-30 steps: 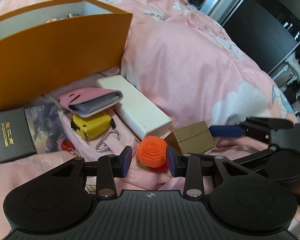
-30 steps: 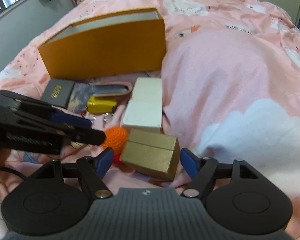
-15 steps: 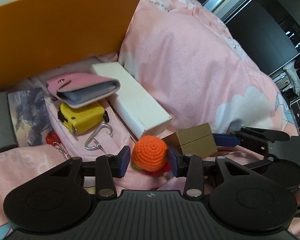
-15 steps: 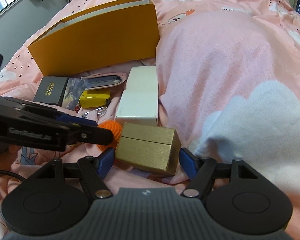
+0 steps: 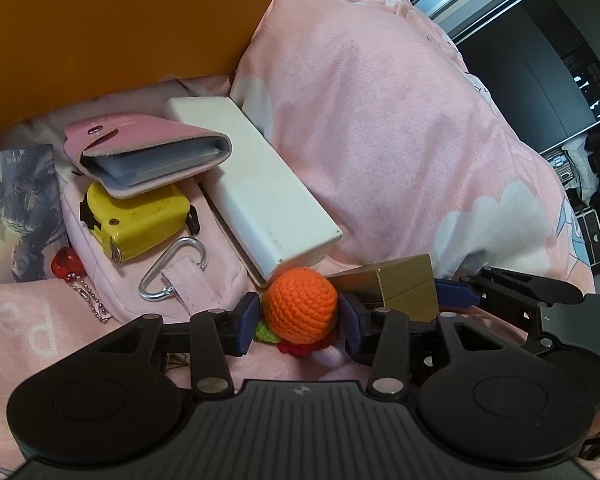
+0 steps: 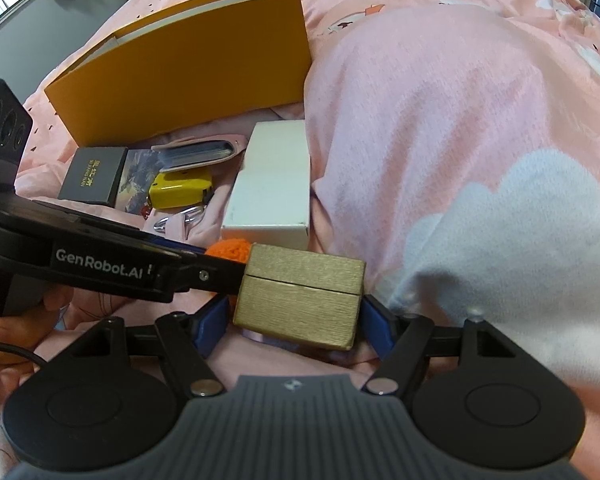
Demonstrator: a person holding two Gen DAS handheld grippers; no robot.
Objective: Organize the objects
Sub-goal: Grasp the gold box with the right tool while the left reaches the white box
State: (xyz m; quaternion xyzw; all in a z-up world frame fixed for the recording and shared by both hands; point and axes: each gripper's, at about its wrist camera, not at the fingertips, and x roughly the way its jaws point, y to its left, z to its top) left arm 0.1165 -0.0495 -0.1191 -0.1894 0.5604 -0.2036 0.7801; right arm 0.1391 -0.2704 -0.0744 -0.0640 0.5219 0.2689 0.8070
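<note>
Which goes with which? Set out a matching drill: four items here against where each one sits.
1. crocheted ball
2. gold box
3. pink card holder
4. white box

a. resting on the yellow tape measure
b. inside the open right gripper
c. alongside the pink duvet bulge
d. inside the open left gripper

Pairs: 1-d, 2-b, 3-a, 4-c

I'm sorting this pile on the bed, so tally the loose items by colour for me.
Yellow: 1, tape measure
Orange: 1, crochet ball
Gold: 1, box
White: 1, box
Black: 1, box
Pink: 1, card wallet
Total: 6
</note>
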